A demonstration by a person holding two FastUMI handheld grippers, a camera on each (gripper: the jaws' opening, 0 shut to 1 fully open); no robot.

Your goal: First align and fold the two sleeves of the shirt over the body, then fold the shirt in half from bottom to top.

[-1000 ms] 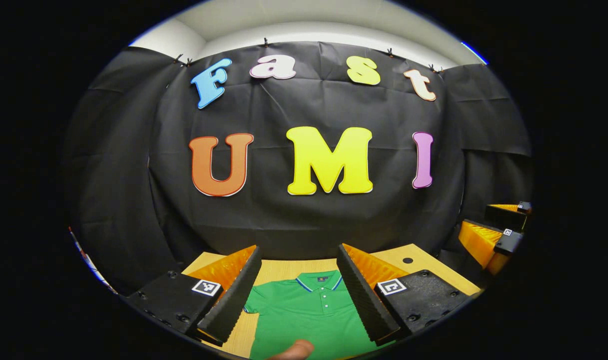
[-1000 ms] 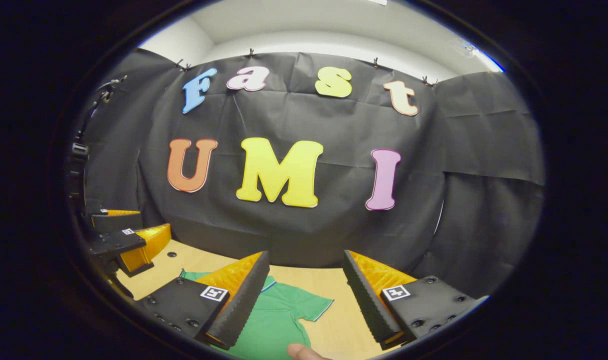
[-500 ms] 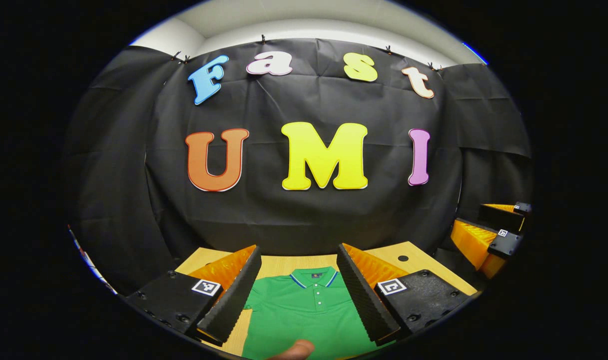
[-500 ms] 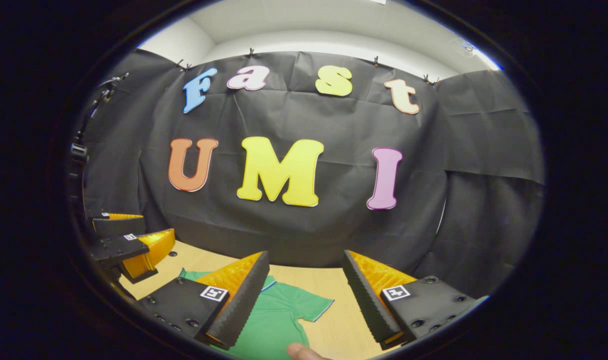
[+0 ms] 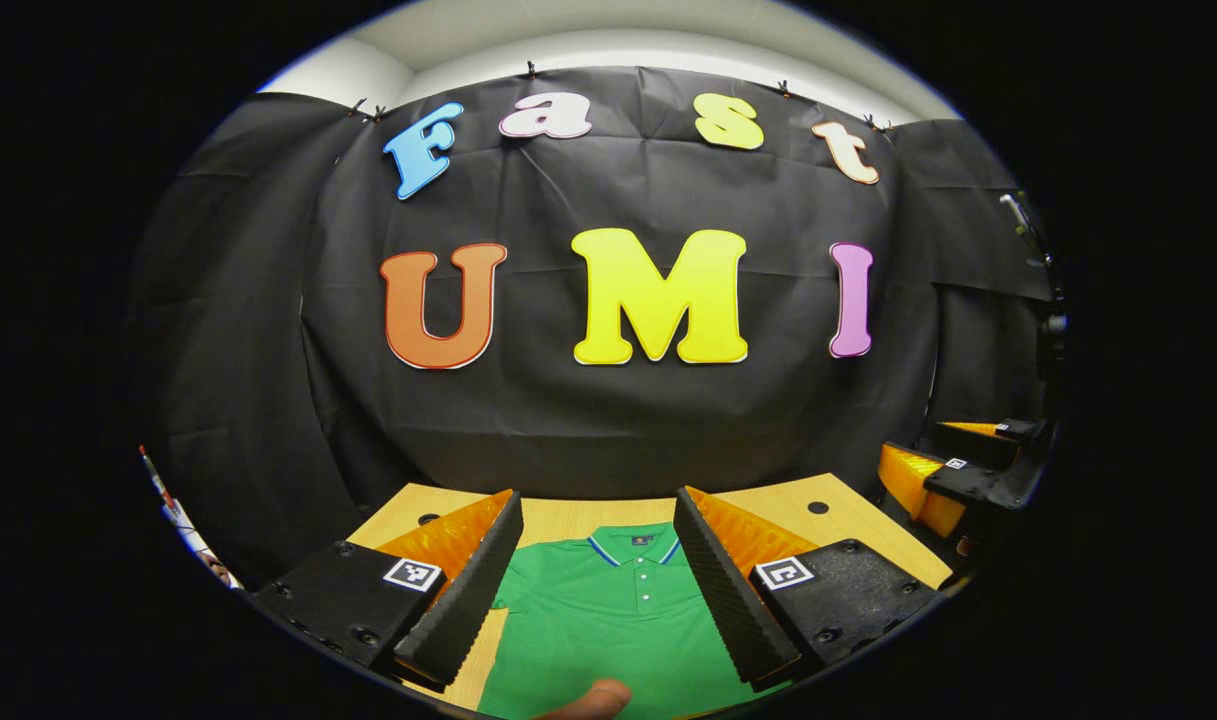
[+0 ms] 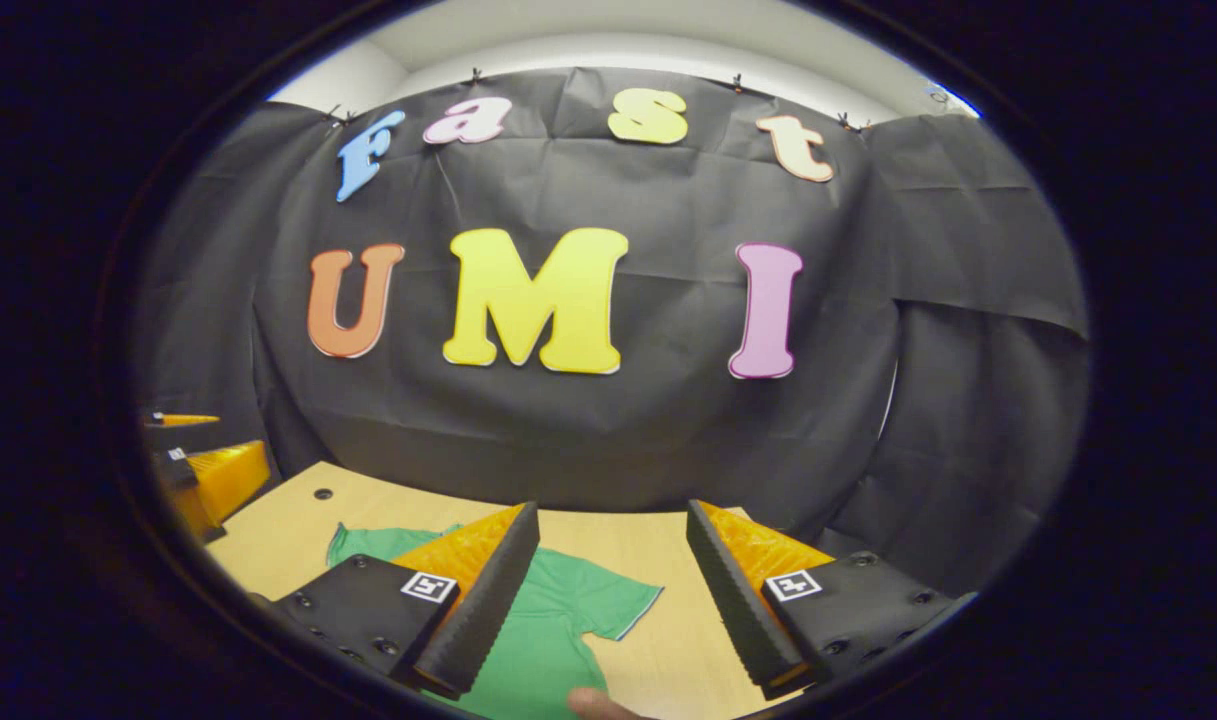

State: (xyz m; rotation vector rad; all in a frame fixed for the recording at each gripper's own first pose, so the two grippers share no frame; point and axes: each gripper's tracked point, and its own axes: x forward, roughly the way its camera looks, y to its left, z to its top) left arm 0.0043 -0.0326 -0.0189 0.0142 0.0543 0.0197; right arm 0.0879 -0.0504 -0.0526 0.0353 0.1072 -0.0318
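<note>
A green polo shirt (image 5: 608, 610) lies flat on the wooden table (image 5: 558, 520), collar toward the back wall, buttons up. In the left gripper view my left gripper (image 5: 598, 590) is open above the shirt's chest, nothing between its fingers. The right gripper (image 5: 953, 480) appears at the far right edge there. In the right gripper view my right gripper (image 6: 608, 600) is open over the shirt's right sleeve (image 6: 608, 605), which lies spread out on the table (image 6: 668, 560). The left gripper (image 6: 203, 480) appears at the far left there.
The black cloth wall stands close behind the table. Small round holes (image 5: 816, 507) (image 6: 322, 494) mark the tabletop near its back corners. A fingertip (image 5: 593, 700) pokes in at the bottom of the left gripper view.
Both views have tipped slightly down and drawn back, showing more of the table and shirt. The right gripper has shifted right, so the left gripper sits farther to the edge of its view.
</note>
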